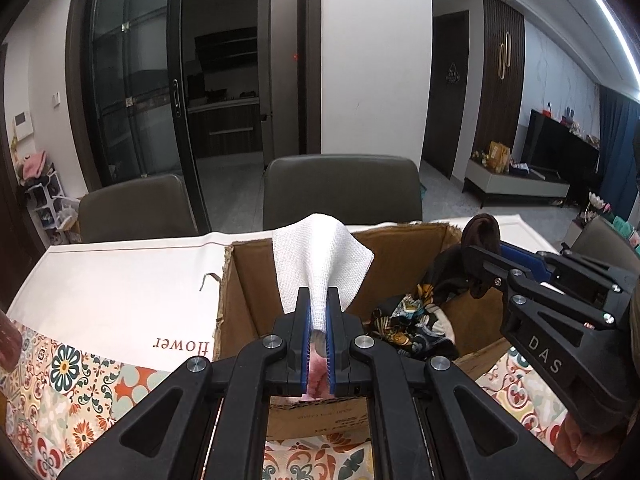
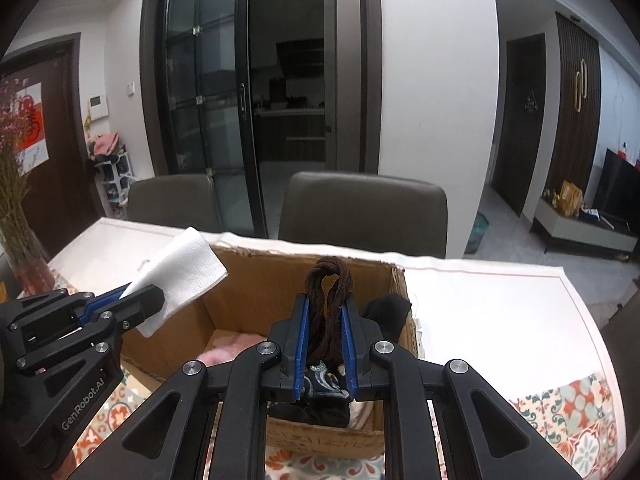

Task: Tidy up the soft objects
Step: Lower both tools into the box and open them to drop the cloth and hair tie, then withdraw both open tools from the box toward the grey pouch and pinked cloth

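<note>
Left gripper clamped on white cloth; right gripper clamped on brown knit piece — both held above cardboard box. Judged: deposit step; next, lower and release inside.

My left claw hides the bottom of the white cloth it pinches, and I can't tell what the pink thing under it is. My right claw covers most of the patterned cloth in the box. The word on the tabletop is cut off behind my claw.
</note>
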Demonstrator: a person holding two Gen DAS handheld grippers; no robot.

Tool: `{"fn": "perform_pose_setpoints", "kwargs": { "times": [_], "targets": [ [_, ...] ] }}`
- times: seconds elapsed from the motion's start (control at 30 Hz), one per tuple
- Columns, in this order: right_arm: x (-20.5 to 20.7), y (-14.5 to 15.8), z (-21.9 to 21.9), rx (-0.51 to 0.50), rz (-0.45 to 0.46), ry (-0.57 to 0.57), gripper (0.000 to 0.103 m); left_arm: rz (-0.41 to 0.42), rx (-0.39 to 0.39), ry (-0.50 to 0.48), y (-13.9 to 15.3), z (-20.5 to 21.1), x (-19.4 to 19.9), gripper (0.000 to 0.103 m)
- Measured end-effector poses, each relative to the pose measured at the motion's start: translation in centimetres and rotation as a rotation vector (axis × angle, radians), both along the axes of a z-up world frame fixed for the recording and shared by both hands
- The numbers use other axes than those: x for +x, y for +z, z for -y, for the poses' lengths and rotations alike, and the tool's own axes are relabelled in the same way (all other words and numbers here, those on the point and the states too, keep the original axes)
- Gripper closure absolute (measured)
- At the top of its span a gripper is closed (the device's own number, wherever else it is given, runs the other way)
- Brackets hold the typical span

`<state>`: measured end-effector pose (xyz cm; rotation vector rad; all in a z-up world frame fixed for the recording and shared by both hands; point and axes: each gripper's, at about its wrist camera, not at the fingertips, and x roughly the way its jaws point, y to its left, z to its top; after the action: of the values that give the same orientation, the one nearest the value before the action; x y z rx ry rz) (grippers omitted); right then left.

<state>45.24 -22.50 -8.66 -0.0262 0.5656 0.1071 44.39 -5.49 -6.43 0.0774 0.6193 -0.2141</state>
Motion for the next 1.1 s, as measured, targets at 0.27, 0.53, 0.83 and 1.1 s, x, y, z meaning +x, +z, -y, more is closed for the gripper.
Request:
{"fn": "perform_pose_setpoints", "kwargs": {
  "times": [0.27, 0.53, 0.83, 1.1],
  "targets": [
    [0.9, -1.0, 0.5, -0.004, -0.052, 0.005, 0.086, -0.049, 0.020, -0.006, -1.3, 0.6, 1.2, 0.094],
    [1.4, -1.3, 0.6, 0.009, -0.088, 0.000, 0.057, -0.065, 0.022, -0.008, -1.8, 0.4, 1.3, 0.080],
    [0.3, -0.5, 0.9, 0.011, -0.067, -0.019, 0.057, -0.026, 0.038, -0.003, -0.6, 0.5, 0.0, 0.072],
    [-1.9, 0.8, 1.4, 0.032, -0.038, -0.033, 0.057, 0.008, 0.029, 0.002, 1.0, 0.2, -2.1, 0.068]
  ]
}}
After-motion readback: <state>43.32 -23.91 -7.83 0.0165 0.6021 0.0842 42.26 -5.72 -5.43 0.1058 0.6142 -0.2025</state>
